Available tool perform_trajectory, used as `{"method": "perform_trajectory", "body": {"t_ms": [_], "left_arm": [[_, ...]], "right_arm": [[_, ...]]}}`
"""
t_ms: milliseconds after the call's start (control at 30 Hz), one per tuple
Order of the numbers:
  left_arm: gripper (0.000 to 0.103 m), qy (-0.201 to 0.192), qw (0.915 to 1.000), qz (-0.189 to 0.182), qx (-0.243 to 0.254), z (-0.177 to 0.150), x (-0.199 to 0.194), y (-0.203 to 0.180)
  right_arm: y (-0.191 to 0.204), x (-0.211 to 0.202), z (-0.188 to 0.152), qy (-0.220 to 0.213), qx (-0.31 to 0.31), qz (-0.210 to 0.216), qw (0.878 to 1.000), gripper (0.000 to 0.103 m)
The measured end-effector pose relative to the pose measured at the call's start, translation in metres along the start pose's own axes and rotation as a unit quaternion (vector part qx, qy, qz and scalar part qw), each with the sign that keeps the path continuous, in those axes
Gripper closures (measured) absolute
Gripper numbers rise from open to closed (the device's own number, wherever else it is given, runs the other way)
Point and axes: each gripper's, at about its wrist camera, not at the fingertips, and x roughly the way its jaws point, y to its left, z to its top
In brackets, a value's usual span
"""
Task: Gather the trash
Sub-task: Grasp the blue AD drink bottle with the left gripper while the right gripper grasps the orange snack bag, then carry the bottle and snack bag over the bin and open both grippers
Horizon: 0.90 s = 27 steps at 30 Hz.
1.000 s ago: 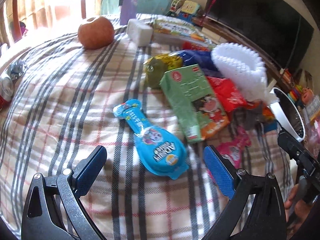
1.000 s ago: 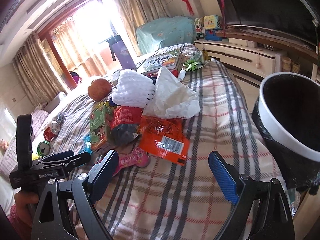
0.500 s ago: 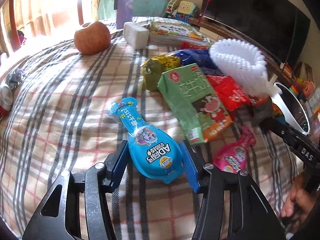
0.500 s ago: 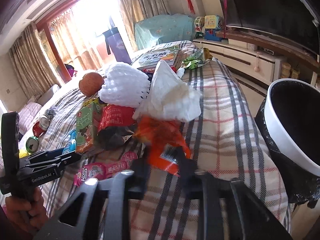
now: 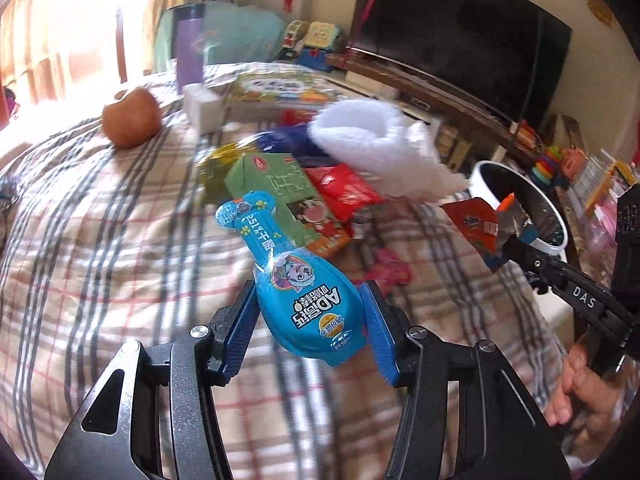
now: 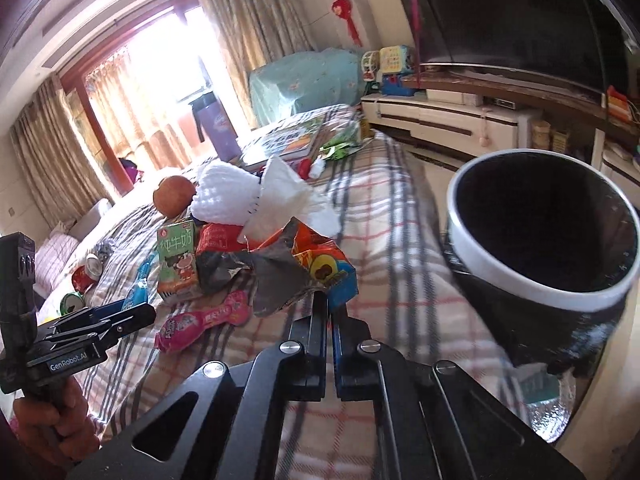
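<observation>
My left gripper is shut on a blue bone-shaped snack pack and holds it lifted above the checked bedspread. My right gripper is shut on an orange snack wrapper, raised off the bed, to the left of the white-rimmed black trash bin. The wrapper also shows in the left wrist view with the bin behind it. A green milk carton, red wrappers, a pink bone-shaped pack, a white foam net and a white tissue lie on the bed.
An orange-brown fruit, a white block, a purple bottle and books sit at the far end of the bed. Crushed cans lie at the left. A TV and cabinet stand behind the bin.
Both grippers closed, the left on the blue pack and the right on the orange wrapper. Both items have been lifted off the bed, and the wrapper moved towards the bin.
</observation>
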Motion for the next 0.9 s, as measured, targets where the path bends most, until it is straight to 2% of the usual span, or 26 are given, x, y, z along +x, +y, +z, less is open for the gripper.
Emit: {"method": "perform_trajectory", "body": {"t_ms": [367, 900], "left_arm": [[0.052, -0.01, 0.9972, -0.049, 0.055, 0.009, -0.002, -0.057], [0.052, 0.002, 0.987, -0.11, 0.117, 0.022, 0.012, -0.137]], "right_arm": [[-0.029, -0.032, -0.002, -0.024, 0.027, -0.023, 0.999, 0.101], [-0.079, -0.06, 0.001, -0.048, 0.067, -0.062, 0.995, 0.101]]}}
